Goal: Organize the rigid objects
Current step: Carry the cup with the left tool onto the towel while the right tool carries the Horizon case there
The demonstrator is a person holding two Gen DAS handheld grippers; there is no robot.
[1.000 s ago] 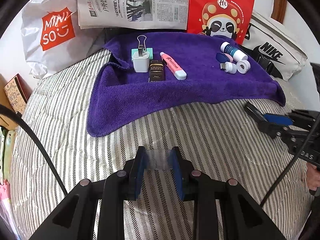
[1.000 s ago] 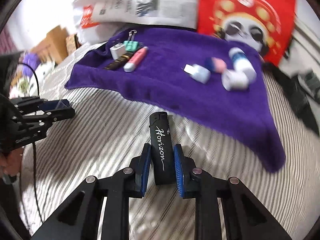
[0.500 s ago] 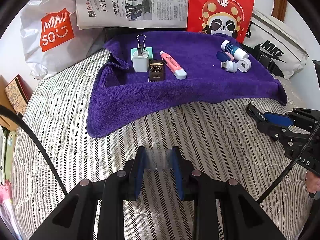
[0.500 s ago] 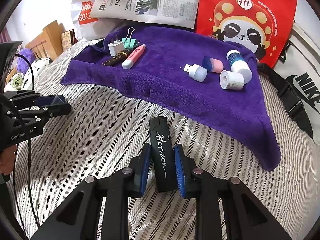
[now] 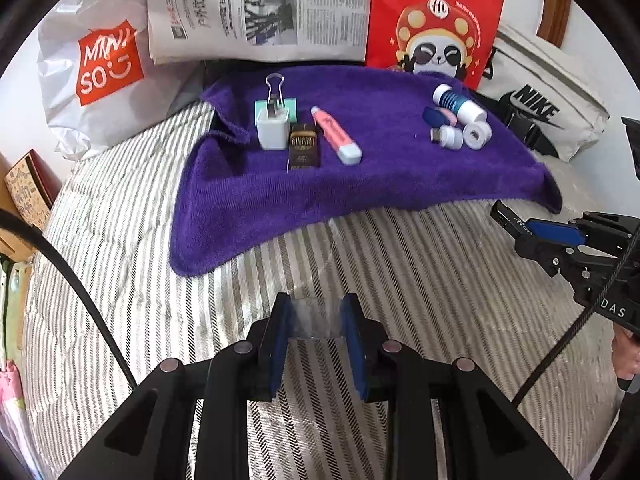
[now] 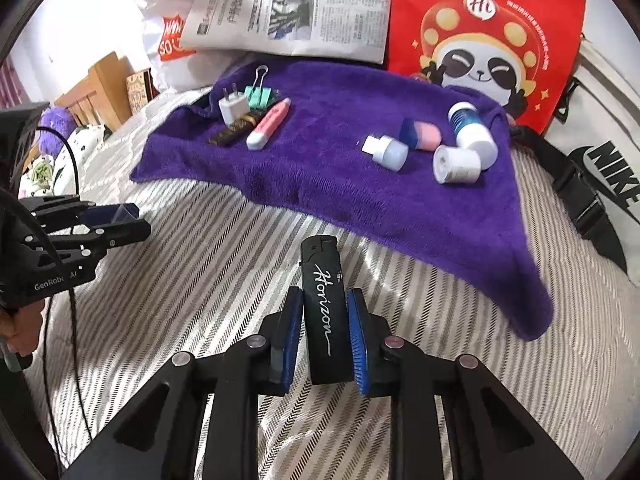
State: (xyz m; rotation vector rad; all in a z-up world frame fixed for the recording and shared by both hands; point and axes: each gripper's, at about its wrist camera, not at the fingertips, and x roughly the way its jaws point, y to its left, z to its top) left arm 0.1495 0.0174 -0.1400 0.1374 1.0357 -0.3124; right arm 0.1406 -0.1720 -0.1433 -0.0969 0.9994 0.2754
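Note:
My right gripper [image 6: 322,300] is shut on a black lighter [image 6: 322,280] lettered "Horizon", held over the striped bedding just short of the purple towel [image 6: 340,176]. My left gripper [image 5: 318,308] is shut on a small clear plastic piece [image 5: 318,318] above the bedding. At the towel's left lie a white charger plug [image 5: 272,128], a mint binder clip [image 5: 290,106], a dark box [image 5: 304,152] and a pink highlighter [image 5: 336,138]. At its right lie a white-and-blue bottle [image 5: 458,102], a blue-pink eraser [image 5: 438,116], a small white USB piece [image 5: 448,135] and a white roll [image 5: 475,135].
Behind the towel stand a white Miniso bag [image 5: 104,64], a newspaper [image 5: 260,8] and a red panda bag [image 5: 436,20]. A white Nike bag [image 5: 540,108] with a black strap lies at the right. A wooden bed frame [image 6: 96,96] is far left.
The right wrist view was blurred a second ago and has steadied after a slight shift. Both grips are the same, and the left gripper has kept still.

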